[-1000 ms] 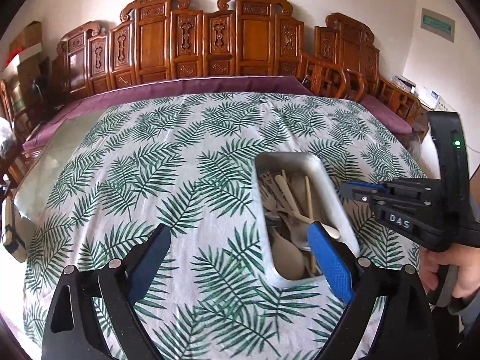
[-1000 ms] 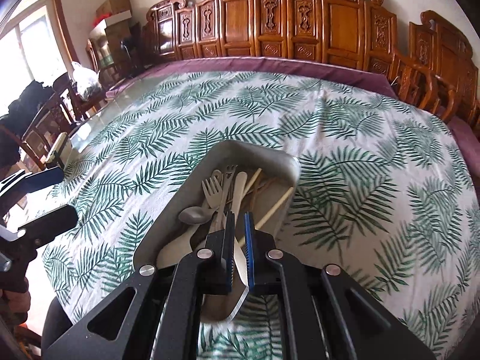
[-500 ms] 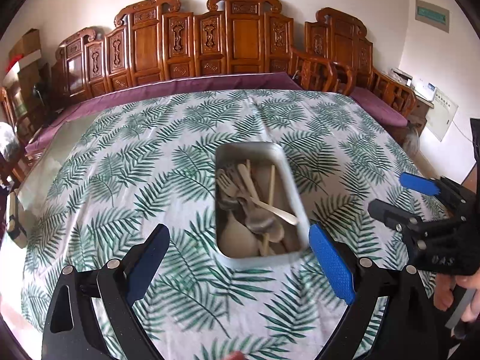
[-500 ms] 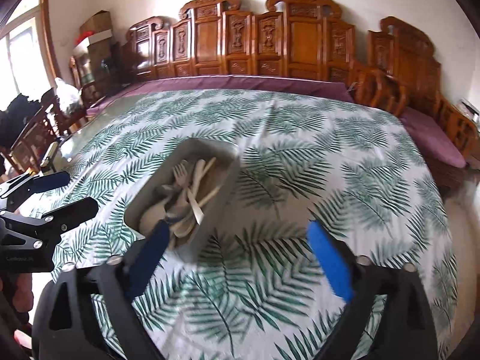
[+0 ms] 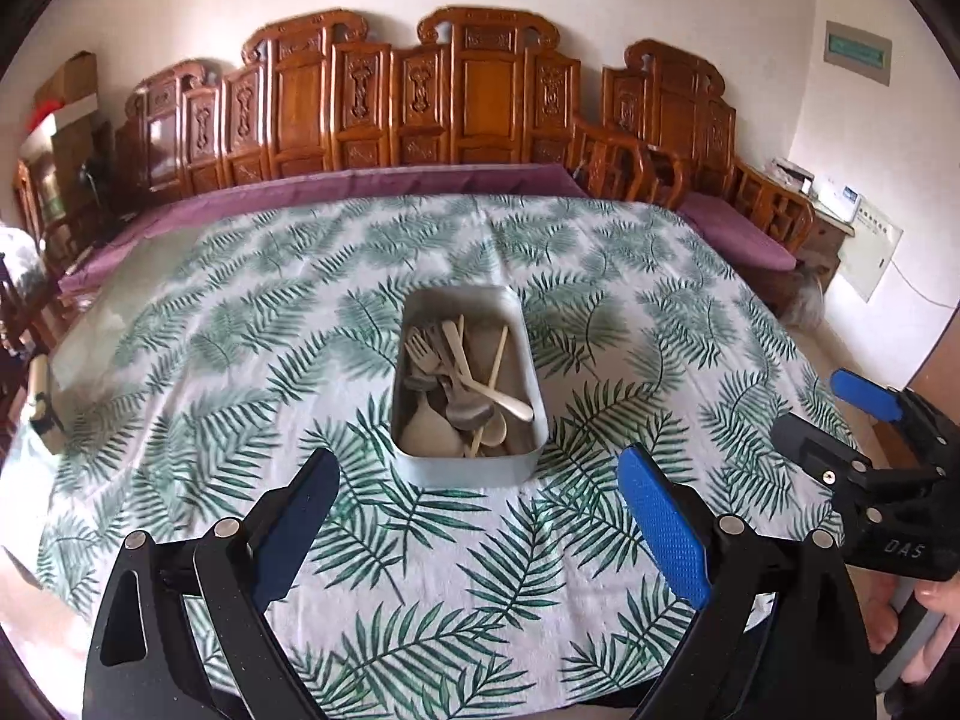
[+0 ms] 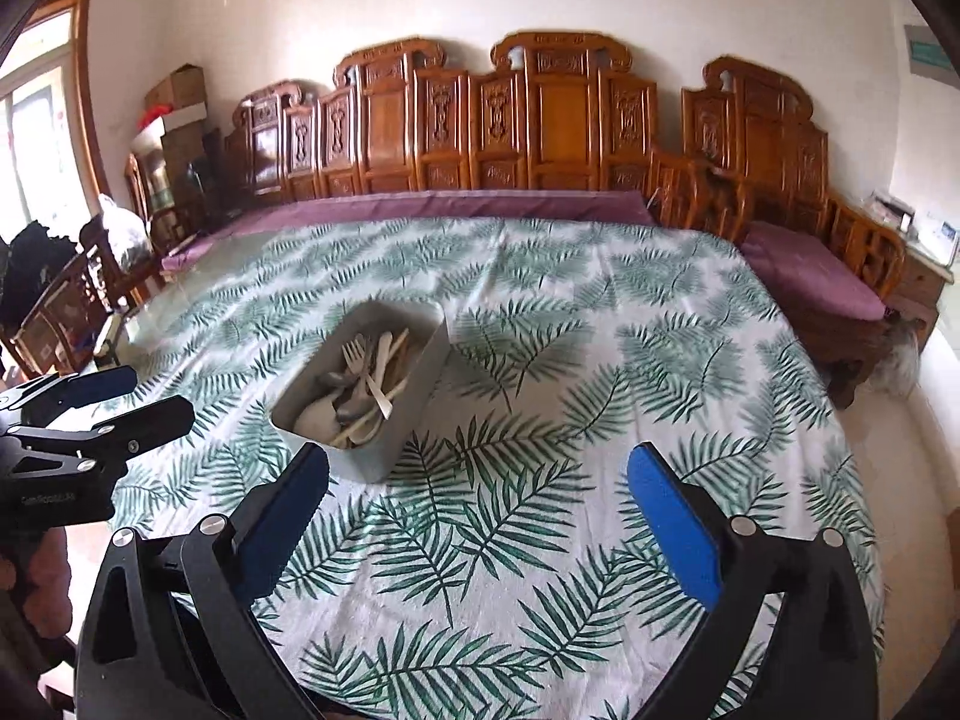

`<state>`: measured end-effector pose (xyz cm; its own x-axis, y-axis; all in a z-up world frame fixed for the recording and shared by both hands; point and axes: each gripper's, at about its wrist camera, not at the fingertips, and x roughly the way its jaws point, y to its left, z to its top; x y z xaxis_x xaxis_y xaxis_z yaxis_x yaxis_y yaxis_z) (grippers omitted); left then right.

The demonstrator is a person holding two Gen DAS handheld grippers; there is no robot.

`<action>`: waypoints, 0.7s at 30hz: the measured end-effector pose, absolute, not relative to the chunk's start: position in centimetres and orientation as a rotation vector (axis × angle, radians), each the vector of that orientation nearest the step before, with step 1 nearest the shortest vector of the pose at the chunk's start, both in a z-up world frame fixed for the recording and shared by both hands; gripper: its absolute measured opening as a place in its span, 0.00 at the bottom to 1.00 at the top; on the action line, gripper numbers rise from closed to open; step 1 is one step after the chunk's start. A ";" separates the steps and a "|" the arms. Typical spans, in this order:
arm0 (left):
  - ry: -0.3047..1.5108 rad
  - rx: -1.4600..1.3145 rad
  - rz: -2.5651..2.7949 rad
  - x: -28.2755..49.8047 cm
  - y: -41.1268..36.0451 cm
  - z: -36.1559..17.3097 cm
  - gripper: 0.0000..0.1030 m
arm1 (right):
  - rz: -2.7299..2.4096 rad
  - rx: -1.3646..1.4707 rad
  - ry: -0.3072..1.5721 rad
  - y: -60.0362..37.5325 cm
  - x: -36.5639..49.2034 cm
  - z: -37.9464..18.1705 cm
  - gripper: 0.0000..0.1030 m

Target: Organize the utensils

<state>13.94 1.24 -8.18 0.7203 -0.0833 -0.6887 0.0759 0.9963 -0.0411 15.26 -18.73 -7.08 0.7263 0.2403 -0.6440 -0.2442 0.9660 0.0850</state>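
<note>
A grey rectangular tray (image 5: 468, 468) sits in the middle of the leaf-print tablecloth (image 5: 240, 360). It holds several pale utensils (image 5: 462, 384): forks, spoons and chopsticks in a loose pile. My left gripper (image 5: 480, 516) is open and empty, held back near the table's front edge, below the tray. My right gripper (image 6: 480, 516) is open and empty, also near the front edge; the tray (image 6: 396, 420) lies ahead to its left. The right gripper also shows in the left wrist view (image 5: 840, 420), and the left gripper in the right wrist view (image 6: 120, 402).
Carved wooden chairs (image 5: 468, 102) line the wall behind the table. A purple cloth (image 5: 360, 186) edges the far side. A wooden bench with a purple cushion (image 6: 810, 276) stands at the right. Chairs and bags (image 6: 54, 300) stand at the left.
My right gripper has opened, let go of a utensil into the tray and pulled back. Both grippers have moved away from the tray toward the front edge.
</note>
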 end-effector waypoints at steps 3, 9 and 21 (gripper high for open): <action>0.719 -0.002 -0.078 12.7 1.1 -6.3 0.88 | 0.269 0.007 0.658 -19.1 13.5 -4.9 0.97; 0.632 0.010 -0.072 9.9 0.6 -2.7 0.88 | 0.262 0.016 0.563 -19.7 10.9 -1.3 0.97; 0.501 0.014 -0.061 5.7 0.0 2.0 0.88 | 0.232 0.046 0.423 -21.5 6.3 3.5 0.97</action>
